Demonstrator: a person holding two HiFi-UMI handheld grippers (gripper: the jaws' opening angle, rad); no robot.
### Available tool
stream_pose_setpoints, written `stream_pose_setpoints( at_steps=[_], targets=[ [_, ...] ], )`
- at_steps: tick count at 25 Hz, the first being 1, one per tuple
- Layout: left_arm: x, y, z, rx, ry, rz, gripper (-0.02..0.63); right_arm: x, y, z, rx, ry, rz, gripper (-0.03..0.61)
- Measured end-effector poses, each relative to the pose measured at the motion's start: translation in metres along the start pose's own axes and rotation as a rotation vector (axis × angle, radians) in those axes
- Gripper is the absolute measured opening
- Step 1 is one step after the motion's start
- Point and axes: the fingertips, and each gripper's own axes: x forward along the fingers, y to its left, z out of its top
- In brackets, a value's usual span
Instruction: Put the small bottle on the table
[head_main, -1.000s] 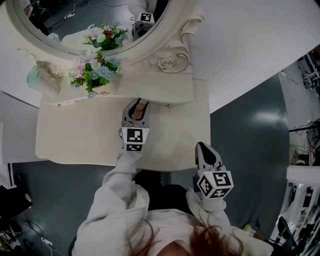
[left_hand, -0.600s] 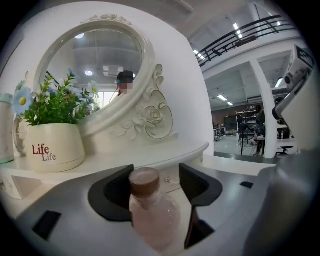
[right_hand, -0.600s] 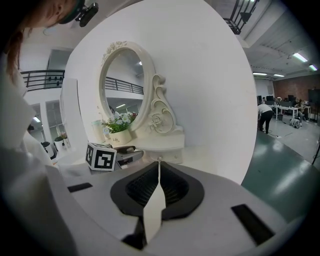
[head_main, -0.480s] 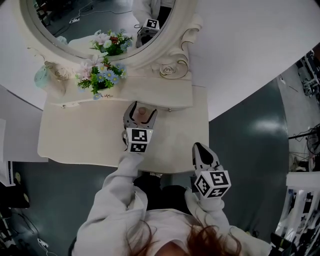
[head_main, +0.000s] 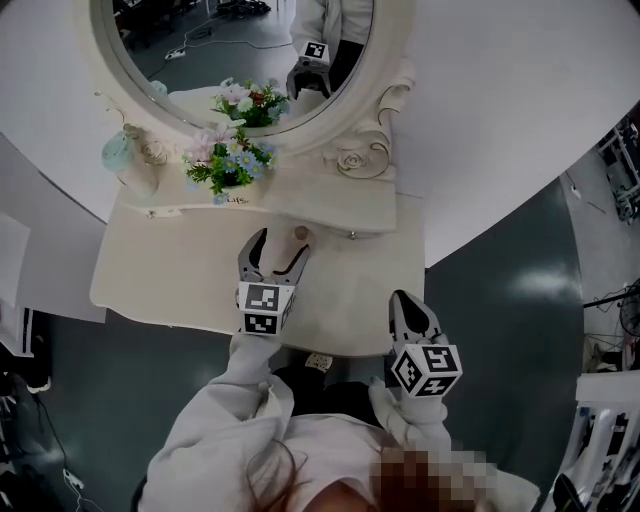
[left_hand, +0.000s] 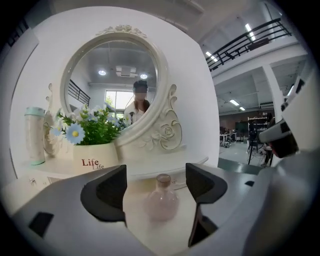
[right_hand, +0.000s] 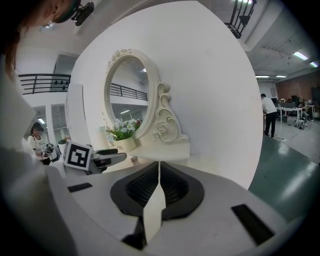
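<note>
Bottle (left_hand: 161, 201), bulbous, translucent pink, on cream table (head_main: 165, 285)

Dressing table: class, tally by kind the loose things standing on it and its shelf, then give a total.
Small pink round glass bottle: 1
White pot of flowers: 1
Pale green tall tumbler: 1
Total: 3

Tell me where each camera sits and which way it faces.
Head view: on the person's head, facing steeply down at the table; sleeves, left gripper and right gripper show.
Left gripper view: on that gripper, facing the mirror; the bottle stands between its opening jaws.
Right gripper view: on that gripper, facing the mirror obliquely; its shut jaws show.
Shared: all three show the mirror.
</note>
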Motion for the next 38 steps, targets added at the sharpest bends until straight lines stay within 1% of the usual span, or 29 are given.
stream_pose_setpoints(
  at_steps=[3, 9, 13, 17, 18, 20, 22, 23, 24, 25, 27, 30, 35, 38],
  targets=[
    [-0.024, -0.007, 0.009, -0.032, -0.011, -0.033, 0.367, 0.003, 0.000, 0.004, 0.002, -0.019, 0.009, 0.035],
    [-0.061, -0.035, 0.019, -0.098, -0.026, -0.127, 0.367, 0.004, 0.002, 0.010, 0.013, -0.059, 0.026, 0.035],
    [-0.076, -0.046, 0.034, -0.113, -0.055, -0.168, 0.367, 0.002, 0.003, 0.017, 0.018, -0.086, 0.036, 0.035],
    [-0.091, -0.060, 0.043, -0.113, -0.072, -0.228, 0.360, -0.004, 0.005, 0.019, 0.020, -0.100, 0.043, 0.035],
    [-0.095, -0.062, 0.044, -0.112, -0.076, -0.235, 0.339, -0.005, 0.005, 0.019, 0.021, -0.100, 0.043, 0.035],
    [-0.102, -0.063, 0.046, -0.114, -0.089, -0.238, 0.269, -0.010, 0.004, 0.017, 0.025, -0.100, 0.037, 0.035],
    [-0.108, -0.063, 0.047, -0.108, -0.108, -0.232, 0.152, -0.015, 0.003, 0.016, 0.026, -0.101, 0.027, 0.035],
    [-0.111, -0.063, 0.047, -0.101, -0.115, -0.230, 0.110, -0.016, 0.003, 0.015, 0.023, -0.101, 0.023, 0.035],
    [-0.113, -0.063, 0.046, -0.096, -0.118, -0.230, 0.080, -0.018, 0.003, 0.014, 0.020, -0.100, 0.019, 0.035],
    [-0.114, -0.063, 0.045, -0.097, -0.118, -0.233, 0.063, -0.019, 0.003, 0.013, 0.018, -0.100, 0.015, 0.035],
    [-0.116, -0.062, 0.042, -0.107, -0.113, -0.242, 0.035, -0.021, 0.005, 0.012, 0.017, -0.101, 0.008, 0.035],
    [-0.119, -0.063, 0.039, -0.119, -0.108, -0.257, 0.018, -0.022, 0.010, 0.013, 0.002, -0.106, 0.015, 0.035],
    [-0.119, -0.063, 0.035, -0.131, -0.100, -0.273, 0.016, -0.025, 0.023, 0.014, -0.058, -0.113, 0.041, 0.034],
    [-0.118, -0.066, 0.033, -0.128, -0.090, -0.287, 0.016, -0.024, 0.024, 0.016, -0.068, -0.113, 0.041, 0.034]
  ],
)
